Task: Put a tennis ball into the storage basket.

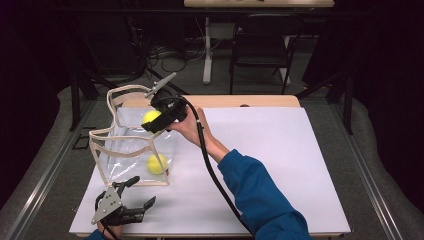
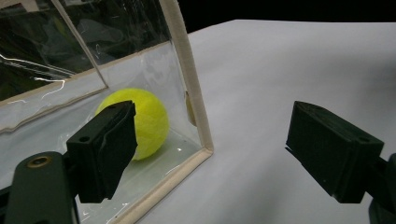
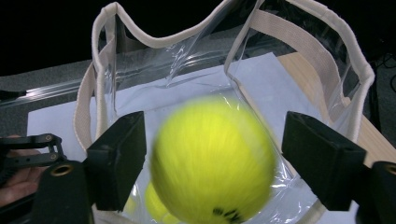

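Observation:
A clear plastic tote bag [image 1: 131, 131] with beige trim stands upright at the left of the white sheet. One yellow tennis ball [image 1: 157, 163] lies on its bottom, near the front corner [image 2: 140, 123]. Over the bag's mouth my right gripper [image 1: 157, 122] points down into it. A second tennis ball [image 3: 212, 158] is blurred between its jaws with a small gap at each pad, so it is open. The lower ball [image 3: 156, 203] peeks out beneath. My left gripper [image 1: 143, 191] rests open by the bag's front corner [image 2: 205, 149], with nothing between its fingers [image 2: 217, 126].
A white sheet [image 1: 280, 150] covers the wooden table, bare to the right of the bag. The person's blue sleeve [image 1: 260, 195] crosses the middle from the bottom edge. Behind the table stand a dark chair [image 1: 262, 45] and a white table leg [image 1: 206, 50].

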`<state>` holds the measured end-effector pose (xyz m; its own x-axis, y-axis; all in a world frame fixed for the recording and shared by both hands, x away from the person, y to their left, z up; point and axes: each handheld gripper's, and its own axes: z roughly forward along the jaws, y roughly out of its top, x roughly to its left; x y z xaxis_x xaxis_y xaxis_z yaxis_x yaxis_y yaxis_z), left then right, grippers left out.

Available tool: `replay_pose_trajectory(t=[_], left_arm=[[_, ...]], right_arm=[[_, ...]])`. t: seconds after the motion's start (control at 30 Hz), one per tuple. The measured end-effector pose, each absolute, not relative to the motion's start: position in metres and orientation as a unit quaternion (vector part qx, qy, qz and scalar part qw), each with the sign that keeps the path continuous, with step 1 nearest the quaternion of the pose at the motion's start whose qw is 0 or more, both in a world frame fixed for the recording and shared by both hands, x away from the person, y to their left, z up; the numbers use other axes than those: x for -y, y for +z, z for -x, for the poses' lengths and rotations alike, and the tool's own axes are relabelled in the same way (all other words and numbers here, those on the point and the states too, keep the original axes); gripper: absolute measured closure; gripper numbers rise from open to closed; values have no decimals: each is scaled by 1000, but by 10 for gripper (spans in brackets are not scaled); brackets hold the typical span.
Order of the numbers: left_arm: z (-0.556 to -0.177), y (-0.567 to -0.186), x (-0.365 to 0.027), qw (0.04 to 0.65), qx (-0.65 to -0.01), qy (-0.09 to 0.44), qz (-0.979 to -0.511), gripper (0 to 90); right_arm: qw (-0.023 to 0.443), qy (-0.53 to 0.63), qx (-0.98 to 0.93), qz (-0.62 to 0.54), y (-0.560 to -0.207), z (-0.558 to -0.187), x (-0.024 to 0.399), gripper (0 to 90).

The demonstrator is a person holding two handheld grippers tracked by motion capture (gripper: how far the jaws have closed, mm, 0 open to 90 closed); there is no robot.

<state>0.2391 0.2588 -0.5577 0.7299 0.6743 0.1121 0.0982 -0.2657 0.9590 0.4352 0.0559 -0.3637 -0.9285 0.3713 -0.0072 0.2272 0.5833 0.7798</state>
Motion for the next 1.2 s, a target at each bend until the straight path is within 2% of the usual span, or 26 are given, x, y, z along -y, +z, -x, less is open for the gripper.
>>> replay_pose_trajectory(t=[0.4, 1.0, 1.2], left_arm=[[-239, -558, -259, 548, -257, 263, -751, 158], [-239, -558, -258, 546, -258, 263, -752, 158], [-239, -557, -258, 546, -257, 264, -752, 158]], right_arm=[[92, 454, -869, -173, -355, -432, -35, 83], [80, 440, -877, -176, -374, -426, 5, 2], [78, 433, -879, -182, -384, -424, 17, 0]])
